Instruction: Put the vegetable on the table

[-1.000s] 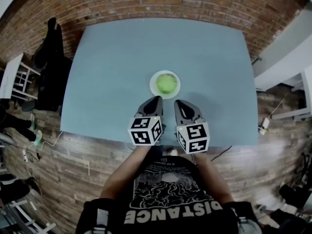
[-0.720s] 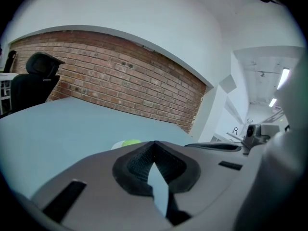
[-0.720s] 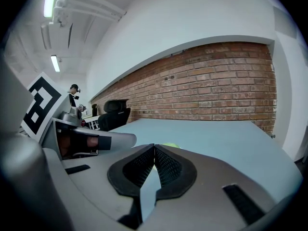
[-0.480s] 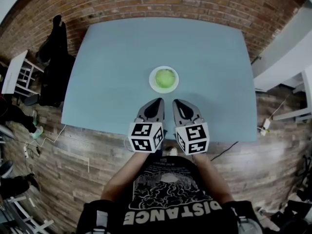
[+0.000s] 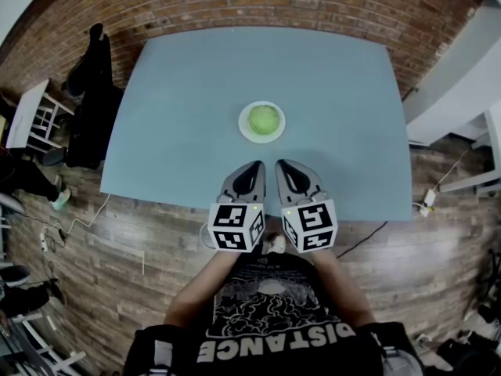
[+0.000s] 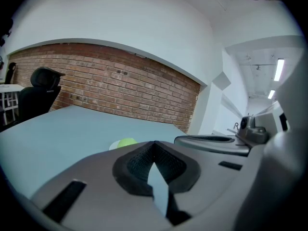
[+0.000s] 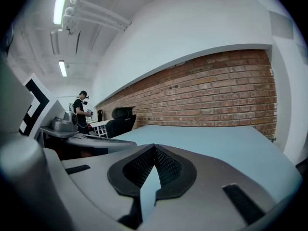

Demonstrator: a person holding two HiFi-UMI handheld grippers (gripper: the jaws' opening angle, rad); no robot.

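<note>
A round green vegetable (image 5: 263,119) lies on a small white plate (image 5: 245,130) near the middle of the blue-grey table (image 5: 180,100). My left gripper (image 5: 254,166) and right gripper (image 5: 282,164) hover side by side over the table's near edge, a short way before the plate. Both are shut, with nothing between the jaws. In the left gripper view, the vegetable (image 6: 127,142) and plate (image 6: 114,145) peek out just past my left gripper (image 6: 154,144). The right gripper view shows my right gripper (image 7: 154,147) over bare table, with the vegetable out of sight.
A brick wall (image 5: 258,2) runs behind the table. A black office chair (image 5: 90,108) and a white rack (image 5: 31,120) stand to the left. A cable and plug (image 5: 427,202) lie on the wooden floor at right. A person (image 7: 79,112) stands far off.
Both grippers have drawn back a little toward the table's near edge, widening the gap to the plate. The vegetable stays on its plate.
</note>
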